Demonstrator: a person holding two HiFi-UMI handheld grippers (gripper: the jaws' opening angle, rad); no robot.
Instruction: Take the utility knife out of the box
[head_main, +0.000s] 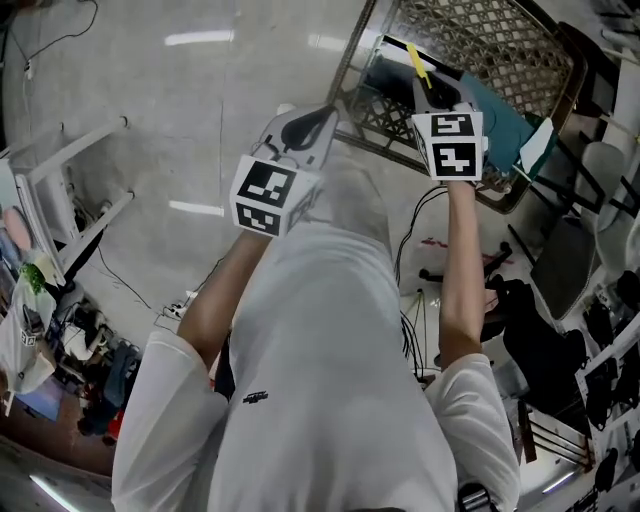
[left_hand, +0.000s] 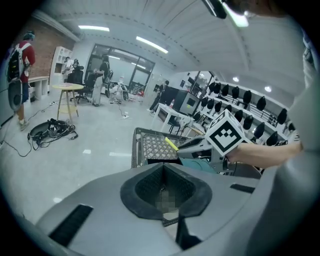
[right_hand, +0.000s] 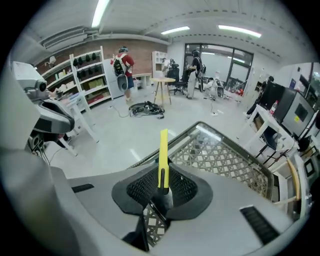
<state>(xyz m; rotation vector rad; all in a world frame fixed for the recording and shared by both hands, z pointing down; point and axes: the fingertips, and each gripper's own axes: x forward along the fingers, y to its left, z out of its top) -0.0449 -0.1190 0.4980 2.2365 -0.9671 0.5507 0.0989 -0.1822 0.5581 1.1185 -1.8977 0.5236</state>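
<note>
**A:** Gripping the utility knife (right_hand: 163, 157) in your right gripper (head_main: 432, 92), you are getting the main part of this done. The jaws are closing only partway, because the knife's dark end is sitting between the pads. The yellow body is sticking out past the tips.

**B:** Agreed. From the head view, you are holding the knife above the box (head_main: 480, 40), and it is touching neither the mesh nor what is lying inside. I judge the lift as good as made. What you are leaving undone is carrying the knife sideways past the rim, since it is hanging over the box's near corner.

**A:** Your left gripper (head_main: 305, 128) is taking no part. Its jaws are sitting together with nothing between them, and you are keeping it off to the side of the box, over bare floor.

**B:** As for the count, you are working with two grippers, one mesh box and one utility knife. I am seeing no second knife. One teal thing (head_main: 500, 115) is lying in the box, and I cannot tell what it is.

**A:** So you are looking at one item in hand and one short move left.
</note>
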